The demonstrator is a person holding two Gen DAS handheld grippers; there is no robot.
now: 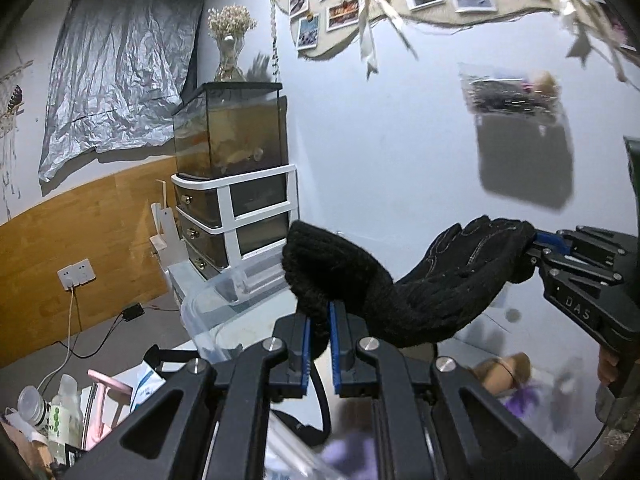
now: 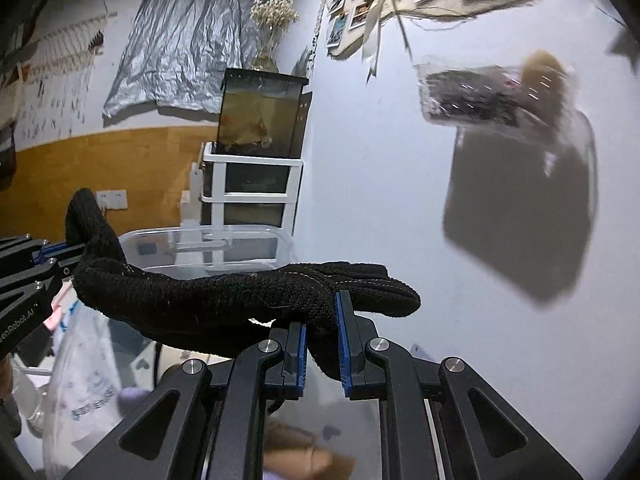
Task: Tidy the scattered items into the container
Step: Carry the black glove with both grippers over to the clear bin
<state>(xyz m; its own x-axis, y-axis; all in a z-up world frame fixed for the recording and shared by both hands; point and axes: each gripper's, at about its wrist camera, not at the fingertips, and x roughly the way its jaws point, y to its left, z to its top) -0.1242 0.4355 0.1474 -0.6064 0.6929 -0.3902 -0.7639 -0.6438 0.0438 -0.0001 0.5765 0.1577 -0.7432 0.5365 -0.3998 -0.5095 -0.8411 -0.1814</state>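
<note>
A black knit glove (image 1: pixel 400 280) hangs stretched in the air between both grippers. My left gripper (image 1: pixel 319 322) is shut on its cuff end. My right gripper (image 2: pixel 322 314) is shut on its finger end; it also shows in the left wrist view (image 1: pixel 534 246) at the right. In the right wrist view the glove (image 2: pixel 208 296) runs left to the left gripper (image 2: pixel 52 256). A clear plastic container (image 2: pixel 208 240) stands behind and below the glove; it also shows in the left wrist view (image 1: pixel 208 312).
A white drawer unit (image 1: pixel 240 220) with a glass tank (image 1: pixel 236 128) on top stands against the wall. A clear bag of items (image 1: pixel 516 96) hangs on the wall. Bottles (image 1: pixel 60 412) and a plastic bag (image 2: pixel 84 384) lie below left.
</note>
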